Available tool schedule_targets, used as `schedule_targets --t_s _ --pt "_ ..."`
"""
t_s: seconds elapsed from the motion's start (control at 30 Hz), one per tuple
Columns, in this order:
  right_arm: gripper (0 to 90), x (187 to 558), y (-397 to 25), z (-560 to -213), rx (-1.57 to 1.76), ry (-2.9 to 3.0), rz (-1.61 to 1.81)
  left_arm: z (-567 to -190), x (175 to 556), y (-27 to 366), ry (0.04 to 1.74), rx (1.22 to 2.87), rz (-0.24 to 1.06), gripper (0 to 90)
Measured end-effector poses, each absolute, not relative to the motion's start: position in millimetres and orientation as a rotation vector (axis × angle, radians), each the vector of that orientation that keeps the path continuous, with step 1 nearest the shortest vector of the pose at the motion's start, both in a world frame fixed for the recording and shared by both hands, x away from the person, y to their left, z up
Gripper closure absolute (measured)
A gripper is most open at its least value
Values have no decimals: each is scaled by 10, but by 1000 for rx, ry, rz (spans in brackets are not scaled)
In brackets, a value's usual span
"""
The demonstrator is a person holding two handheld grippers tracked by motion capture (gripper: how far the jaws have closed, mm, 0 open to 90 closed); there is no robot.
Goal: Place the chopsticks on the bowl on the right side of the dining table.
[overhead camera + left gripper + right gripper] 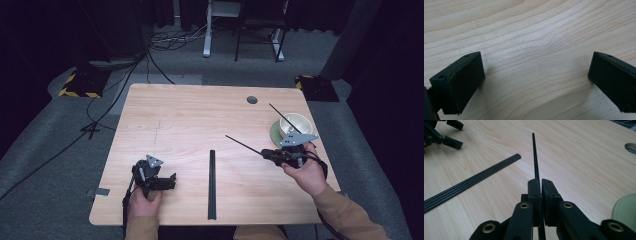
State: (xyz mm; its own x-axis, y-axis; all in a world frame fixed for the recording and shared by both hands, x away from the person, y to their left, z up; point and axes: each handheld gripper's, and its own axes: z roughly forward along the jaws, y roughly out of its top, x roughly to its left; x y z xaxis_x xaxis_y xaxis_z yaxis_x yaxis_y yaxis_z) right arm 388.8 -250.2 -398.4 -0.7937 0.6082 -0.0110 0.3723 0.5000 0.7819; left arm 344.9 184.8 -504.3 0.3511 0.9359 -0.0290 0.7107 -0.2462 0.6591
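Wooden table [190, 120], and the right gripper [541, 185] has its jaws pinched tight on a thin black rod [535, 157]!
Left gripper [534, 75] sits wide apart, empty, near the flat bundle of black strips [212, 185].

The left hand [144, 201] holds the left gripper [167, 182] low near the desk's [190, 115] front-left corner, jaws spread wide apart (wood showing between them), while the right hand [307, 175] holds the right gripper [265, 153] near the right edge, jaws pressed together on a thin black rod [535, 160].
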Motion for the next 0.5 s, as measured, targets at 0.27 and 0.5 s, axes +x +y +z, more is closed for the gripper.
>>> schedule_targets --t_s 0.27,0.5 --pt "865 4032 -2643 -3820 829 2446 1212 -5043 3451 1848 1430 2036 509 7" --pt "865 4142 -2791 -3659 834 2408 1215 -5042 3453 1846 1435 2035 500 7"
